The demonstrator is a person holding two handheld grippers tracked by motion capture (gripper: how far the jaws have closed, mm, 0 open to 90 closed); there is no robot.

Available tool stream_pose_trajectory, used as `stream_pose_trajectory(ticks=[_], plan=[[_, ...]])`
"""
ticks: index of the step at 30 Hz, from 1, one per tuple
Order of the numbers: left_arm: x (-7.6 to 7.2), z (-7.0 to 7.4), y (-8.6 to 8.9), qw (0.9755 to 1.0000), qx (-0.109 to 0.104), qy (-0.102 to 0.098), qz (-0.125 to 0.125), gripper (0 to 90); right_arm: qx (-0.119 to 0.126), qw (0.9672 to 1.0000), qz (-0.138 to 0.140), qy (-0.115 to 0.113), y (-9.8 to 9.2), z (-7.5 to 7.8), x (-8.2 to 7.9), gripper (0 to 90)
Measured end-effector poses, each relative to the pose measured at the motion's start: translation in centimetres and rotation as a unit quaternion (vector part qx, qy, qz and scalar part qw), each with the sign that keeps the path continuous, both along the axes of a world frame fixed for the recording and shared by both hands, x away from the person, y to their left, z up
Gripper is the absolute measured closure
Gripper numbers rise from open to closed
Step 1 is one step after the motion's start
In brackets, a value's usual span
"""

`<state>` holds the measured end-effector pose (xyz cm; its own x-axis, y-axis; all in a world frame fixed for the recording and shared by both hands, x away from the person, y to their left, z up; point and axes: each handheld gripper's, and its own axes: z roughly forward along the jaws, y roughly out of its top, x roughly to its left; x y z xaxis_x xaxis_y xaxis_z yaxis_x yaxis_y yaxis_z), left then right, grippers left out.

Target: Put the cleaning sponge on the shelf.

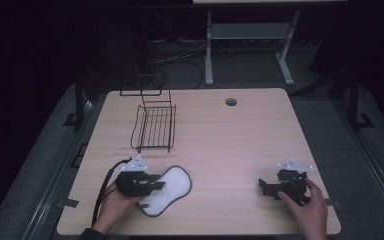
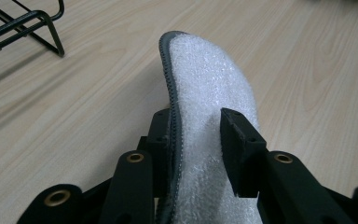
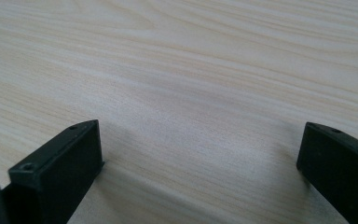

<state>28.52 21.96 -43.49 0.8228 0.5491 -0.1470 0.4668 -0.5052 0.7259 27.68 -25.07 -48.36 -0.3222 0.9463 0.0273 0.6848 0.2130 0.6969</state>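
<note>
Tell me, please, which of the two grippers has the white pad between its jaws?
The left gripper: its jaws straddle the white pad with the grey rim. The right gripper rests with wide jaws over bare table.

Your left gripper (image 1: 156, 186) sat at the near end of the white pad (image 1: 169, 190) with the grey edge, which lay flat near the table (image 1: 240, 135) front. Your right gripper (image 1: 266, 187) rested well apart on bare wood, and the black wire rack (image 1: 154, 128) stood behind the pad.
</note>
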Motion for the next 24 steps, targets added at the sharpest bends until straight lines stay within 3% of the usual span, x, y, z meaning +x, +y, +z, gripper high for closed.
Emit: stream_pose_trajectory(ticks=[11, 24], plan=[[0.1, 0.9, 0.8, 0.999, -0.043, 0.011, -0.006, 76.1, 0.0, 1.0, 0.0, 0.0, 0.0, 0.0, 0.0, 0.0], [-0.3, 1.9, 0.8, 0.9982, -0.057, 0.002, -0.018, 81.7, 0.0, 1.0, 0.0, 0.0, 0.0, 0.0, 0.0, 0.0]])
